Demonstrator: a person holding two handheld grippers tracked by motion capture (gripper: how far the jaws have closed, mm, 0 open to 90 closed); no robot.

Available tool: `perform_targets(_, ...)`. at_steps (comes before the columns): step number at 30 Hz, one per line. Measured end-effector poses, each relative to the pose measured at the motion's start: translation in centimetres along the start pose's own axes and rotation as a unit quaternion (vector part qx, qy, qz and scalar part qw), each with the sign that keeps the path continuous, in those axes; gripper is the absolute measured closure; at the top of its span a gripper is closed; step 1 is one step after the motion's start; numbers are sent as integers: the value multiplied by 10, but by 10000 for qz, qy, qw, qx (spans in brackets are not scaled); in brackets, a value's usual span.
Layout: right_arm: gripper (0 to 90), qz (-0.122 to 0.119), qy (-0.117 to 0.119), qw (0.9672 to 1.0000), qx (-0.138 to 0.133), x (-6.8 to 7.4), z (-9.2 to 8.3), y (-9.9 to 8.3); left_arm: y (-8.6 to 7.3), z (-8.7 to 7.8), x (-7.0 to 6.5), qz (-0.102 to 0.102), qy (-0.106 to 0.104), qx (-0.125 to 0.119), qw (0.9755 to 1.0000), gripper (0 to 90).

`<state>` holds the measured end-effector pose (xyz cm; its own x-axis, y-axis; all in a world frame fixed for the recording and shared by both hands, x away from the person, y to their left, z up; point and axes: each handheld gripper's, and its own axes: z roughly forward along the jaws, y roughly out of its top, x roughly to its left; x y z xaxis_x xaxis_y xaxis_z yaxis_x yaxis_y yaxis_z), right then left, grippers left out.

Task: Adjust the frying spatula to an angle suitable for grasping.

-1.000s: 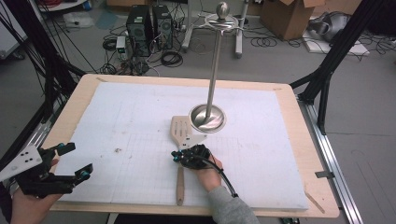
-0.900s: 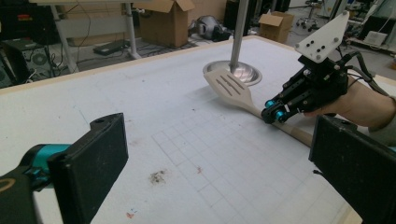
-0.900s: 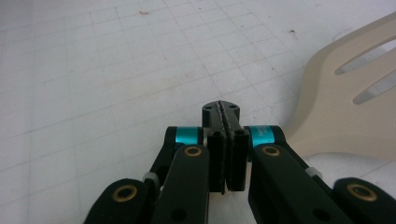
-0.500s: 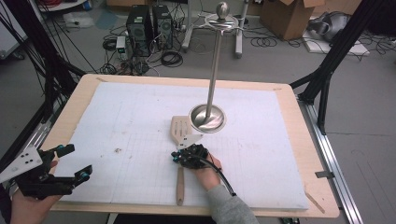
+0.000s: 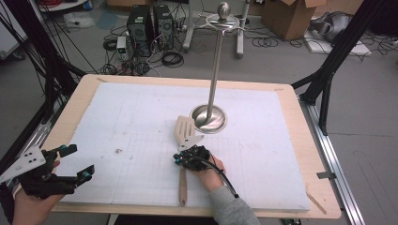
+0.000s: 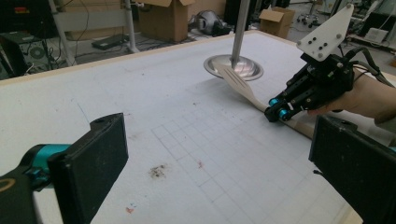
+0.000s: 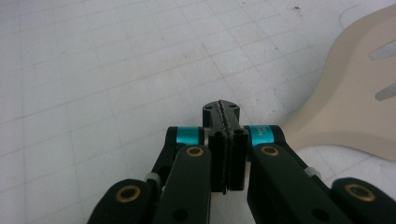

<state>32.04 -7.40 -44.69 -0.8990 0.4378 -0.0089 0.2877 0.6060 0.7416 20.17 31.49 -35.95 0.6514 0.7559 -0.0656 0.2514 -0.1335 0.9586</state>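
Nothing moved; right claw (image 5: 180,158) closed beside spatula (image 5: 184,132), mid-mat.

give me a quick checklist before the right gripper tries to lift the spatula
1. Right gripper over the spatula handle: ok in the high view.
2. Handle between the jaws: not ok; the right gripper view shows them pressed together with nothing between, the blade off to one side.
3. Jaws opened for a grab: not ok.
4. Left gripper out of the way: ok, open at the near left corner.
5. Blade free of the stand base: cannot tell; they lie close together.
6. Spatula flat on the mat: ok.
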Motion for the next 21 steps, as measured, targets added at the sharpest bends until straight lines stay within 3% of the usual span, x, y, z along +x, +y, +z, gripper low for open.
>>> perform_targets(21,900,77,74,9999,39,2,-12,-10,4,20,2,8,-226,44,9997,50)
